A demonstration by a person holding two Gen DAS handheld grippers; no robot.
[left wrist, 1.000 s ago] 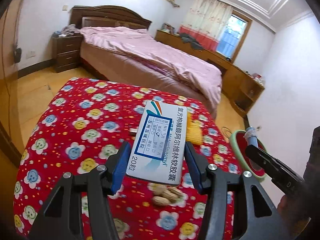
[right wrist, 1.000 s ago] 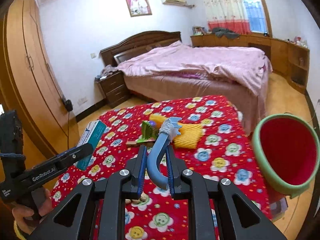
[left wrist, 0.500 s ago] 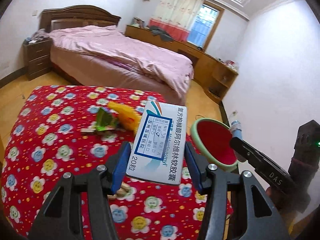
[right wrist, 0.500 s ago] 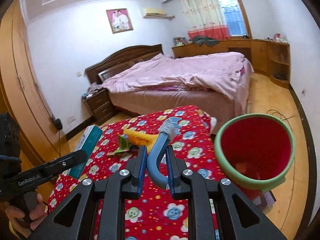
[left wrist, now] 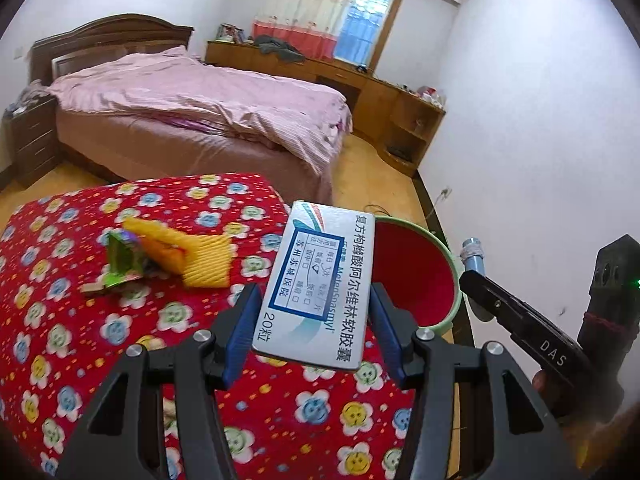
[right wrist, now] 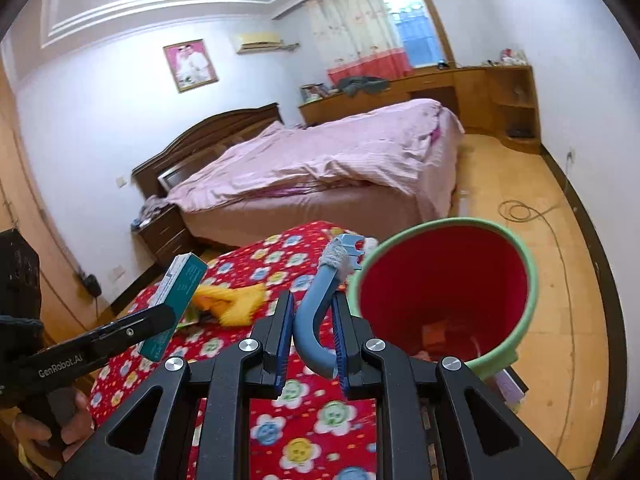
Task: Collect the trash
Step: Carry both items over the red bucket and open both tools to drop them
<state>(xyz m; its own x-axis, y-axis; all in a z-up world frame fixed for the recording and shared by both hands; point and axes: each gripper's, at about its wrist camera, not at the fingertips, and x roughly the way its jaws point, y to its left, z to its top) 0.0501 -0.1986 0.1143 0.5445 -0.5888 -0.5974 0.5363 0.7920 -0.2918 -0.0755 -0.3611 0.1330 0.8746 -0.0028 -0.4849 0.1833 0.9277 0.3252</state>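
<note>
Both grippers swing from the flowered table toward the red bin (right wrist: 444, 292), now nearer at 2 o'clock. The left gripper (left wrist: 312, 312) pinches the medicine box (left wrist: 320, 284), the right gripper (right wrist: 310, 332) the blue razor (right wrist: 320, 304); dropping looks next

Left claw (left wrist: 312, 312) and right claw (right wrist: 310, 328), both clamped, angled downward.

Glossy cardboard medicine box (left wrist: 320, 284), smooth plastic bin (right wrist: 520, 332), matt blue plastic razor (right wrist: 316, 312), printed cloth table cover (left wrist: 100, 320).
</note>
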